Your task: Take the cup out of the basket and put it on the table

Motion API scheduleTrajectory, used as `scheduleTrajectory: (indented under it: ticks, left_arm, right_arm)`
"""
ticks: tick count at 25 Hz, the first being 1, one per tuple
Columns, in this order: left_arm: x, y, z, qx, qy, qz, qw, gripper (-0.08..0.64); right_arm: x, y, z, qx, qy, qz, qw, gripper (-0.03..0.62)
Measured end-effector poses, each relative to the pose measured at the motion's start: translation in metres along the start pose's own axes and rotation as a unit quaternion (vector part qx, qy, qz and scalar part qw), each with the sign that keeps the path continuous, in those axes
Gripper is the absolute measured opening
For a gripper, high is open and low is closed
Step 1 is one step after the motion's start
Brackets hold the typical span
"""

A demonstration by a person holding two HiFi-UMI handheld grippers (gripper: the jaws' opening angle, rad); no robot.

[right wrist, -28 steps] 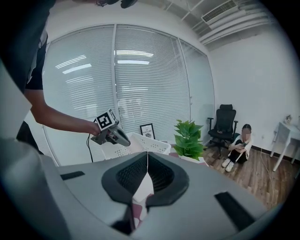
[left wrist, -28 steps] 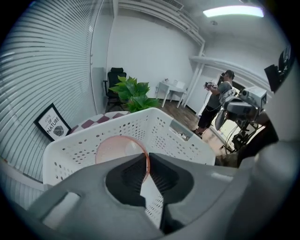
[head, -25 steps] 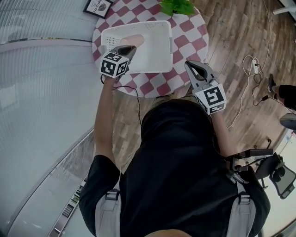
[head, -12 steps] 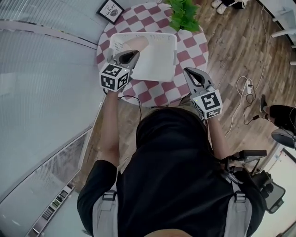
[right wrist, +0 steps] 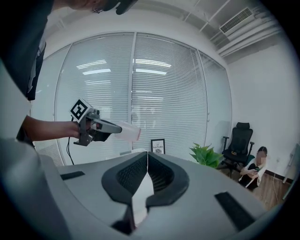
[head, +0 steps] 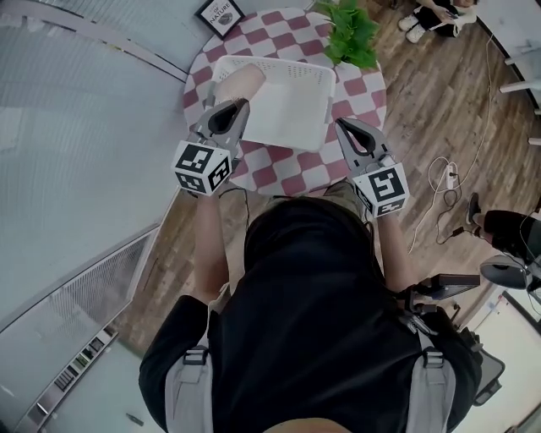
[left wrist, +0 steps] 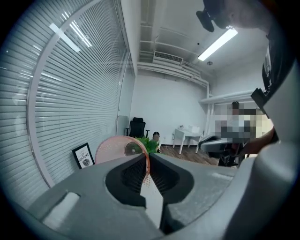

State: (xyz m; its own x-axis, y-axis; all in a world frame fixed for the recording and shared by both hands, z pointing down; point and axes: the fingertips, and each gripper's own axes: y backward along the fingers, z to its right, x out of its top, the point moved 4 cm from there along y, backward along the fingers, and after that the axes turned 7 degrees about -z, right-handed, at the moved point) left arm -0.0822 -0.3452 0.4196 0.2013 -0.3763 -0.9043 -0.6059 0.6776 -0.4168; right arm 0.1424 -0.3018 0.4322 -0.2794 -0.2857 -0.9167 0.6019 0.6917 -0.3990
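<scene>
The pink cup [head: 241, 82] is in the air, lying on its side over the left corner of the white basket [head: 279, 66] and clear of its rim. The left gripper [head: 230, 108] has hold of it: its jaws are nearly together, pinching the cup's thin wall at the rim, one jaw inside and one outside, so the cup juts forward past the tips. In the right gripper view the cup sticks out level from those jaws, in front of the blinds. The basket stands on the round checked table [head: 287, 169]. The right gripper [head: 345, 127] hangs over the table's near right edge, just beside the basket, its jaws pressed together at the tips with nothing between them. At the table's far side stand a plant [head: 351, 30] and a small framed picture [head: 220, 13].
</scene>
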Motion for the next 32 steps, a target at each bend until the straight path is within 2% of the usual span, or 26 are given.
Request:
scheduleTrajectory:
  ticks: [5,11,17,20,23,28,32]
  left_arm:
    - [0.008,0.02,0.012,0.023,0.001,0.04,0.9989,0.021]
    - [-0.001,0.032,0.035,0.051,0.0,0.076,0.9958,0.021]
    - [-0.011,0.047,0.053,0.063,-0.019,0.132,0.9891,0.021]
    - [-0.013,0.049,0.051,0.078,-0.023,0.136,0.9874,0.021]
    - [-0.022,0.043,0.049,0.087,-0.025,0.126,0.9878,0.021]
    - [-0.033,0.033,0.054,0.083,-0.025,0.114,0.9896,0.021]
    - [-0.033,0.027,0.059,0.07,-0.034,0.129,0.9886,0.021]
  right_arm:
    - [0.016,-0.003,-0.006,0.016,0.008,0.015,1.0,0.012]
    - [0.028,-0.008,-0.019,0.033,0.014,0.031,0.999,0.012]
    - [0.026,-0.014,-0.038,0.041,0.021,0.031,0.998,0.012]
    - [0.021,-0.02,-0.044,0.055,0.029,0.02,0.998,0.012]
    - [0.017,-0.023,-0.048,0.065,0.036,0.032,0.997,0.012]
    - [0.009,-0.027,-0.047,0.073,0.039,0.027,0.996,0.012]
    - [0.001,-0.03,-0.046,0.079,0.04,0.024,0.996,0.012]
